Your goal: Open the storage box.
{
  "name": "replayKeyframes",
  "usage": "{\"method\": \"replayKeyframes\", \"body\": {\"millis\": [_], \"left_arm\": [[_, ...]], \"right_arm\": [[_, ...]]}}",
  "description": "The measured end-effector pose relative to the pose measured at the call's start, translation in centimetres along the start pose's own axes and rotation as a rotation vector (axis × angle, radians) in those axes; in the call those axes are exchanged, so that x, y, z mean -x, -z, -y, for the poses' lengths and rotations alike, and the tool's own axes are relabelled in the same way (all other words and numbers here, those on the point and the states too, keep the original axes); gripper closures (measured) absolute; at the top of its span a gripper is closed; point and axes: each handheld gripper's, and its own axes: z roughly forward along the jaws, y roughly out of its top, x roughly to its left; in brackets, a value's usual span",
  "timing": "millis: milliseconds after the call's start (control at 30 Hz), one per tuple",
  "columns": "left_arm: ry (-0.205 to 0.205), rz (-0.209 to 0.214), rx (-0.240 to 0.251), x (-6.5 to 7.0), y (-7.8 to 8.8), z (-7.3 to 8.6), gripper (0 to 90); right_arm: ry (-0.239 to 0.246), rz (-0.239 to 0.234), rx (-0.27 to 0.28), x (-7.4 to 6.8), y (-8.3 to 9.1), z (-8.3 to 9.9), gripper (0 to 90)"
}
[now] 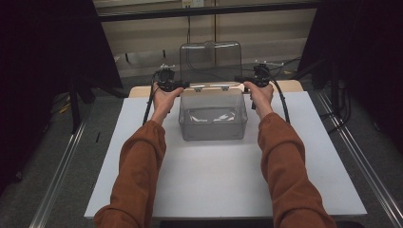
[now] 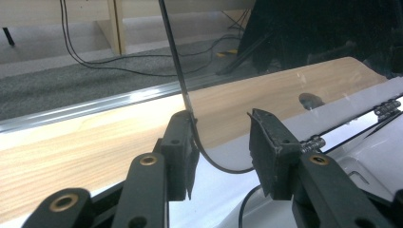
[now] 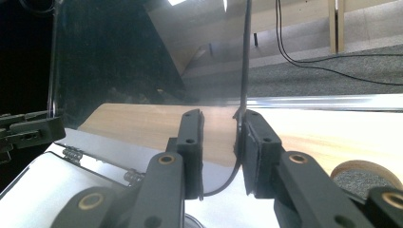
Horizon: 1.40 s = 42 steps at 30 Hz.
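Lid (image 1: 210,61) stands upright at upper centre of the high view, hinged behind the box (image 1: 213,115). Left gripper (image 2: 221,145) and right gripper (image 3: 222,149) straddle its side edges, jaws open, not clamping. Unsupported, it could drop shut.

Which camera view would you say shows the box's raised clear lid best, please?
The high view: the whole lid stands upright above the clear box. Each gripper view shows one edge of it between that gripper's jaws.
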Motion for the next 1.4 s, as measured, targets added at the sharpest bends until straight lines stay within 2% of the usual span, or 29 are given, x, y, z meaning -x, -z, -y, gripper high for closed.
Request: {"method": "replayKeyframes", "body": {"millis": [33, 133, 267, 467, 800, 867, 933, 1000, 1067, 1133, 1233, 1300, 1400], "left_arm": [[-0.004, -0.005, 0.000, 0.0, -0.1, 0.0, 60.3], [0.022, 0.013, -0.007, -0.3, -0.1, 0.1, 58.9], [0.047, 0.027, -0.025, -0.7, -0.2, 0.2, 58.1], [0.075, 0.034, -0.016, -0.7, -0.3, 0.3, 58.0], [0.091, 0.040, -0.026, -0.9, -0.3, 0.4, 56.8], [0.075, 0.024, -0.028, -0.7, -0.3, 0.4, 56.0], [0.090, 0.026, -0.019, -0.8, -0.4, 0.4, 55.3], [0.072, 0.009, -0.020, -0.8, -0.4, 0.5, 55.5], [0.068, 0.007, -0.019, -0.7, -0.5, 0.5, 55.5], [0.063, 0.004, -0.019, -0.7, -0.4, 0.5, 55.8], [0.073, 0.004, -0.019, -0.8, -0.5, 0.5, 56.4], [0.073, 0.011, -0.019, -0.9, -0.4, 0.6, 56.3], [0.074, 0.009, -0.015, -0.9, -0.5, 0.7, 56.3]], "right_arm": [[-0.002, 0.002, -0.001, 0.0, 0.0, 0.0, 70.0], [0.013, 0.011, -0.006, 0.0, -0.3, 0.2, 67.5], [-0.023, 0.009, -0.011, 0.3, -0.6, 0.5, 66.6], [-0.035, 0.007, -0.010, 0.4, -0.7, 0.6, 66.6], [-0.051, 0.000, -0.014, 0.6, -0.7, 0.7, 66.2], [-0.053, -0.001, -0.019, 0.7, -0.8, 0.7, 65.5], [-0.057, -0.003, -0.019, 0.7, -0.8, 0.8, 64.9], [-0.053, -0.001, -0.019, 0.7, -1.0, 0.9, 63.3], [-0.067, 0.003, -0.036, 0.8, -1.1, 1.1, 60.8], [-0.104, -0.005, -0.056, 1.0, -1.2, 1.2, 59.9], [-0.093, 0.011, -0.039, 0.7, -1.3, 1.3, 60.1], [-0.112, 0.004, -0.046, 0.8, -1.4, 1.3, 59.5], [-0.093, 0.012, -0.047, 0.7, -1.3, 1.3, 59.1]]}}
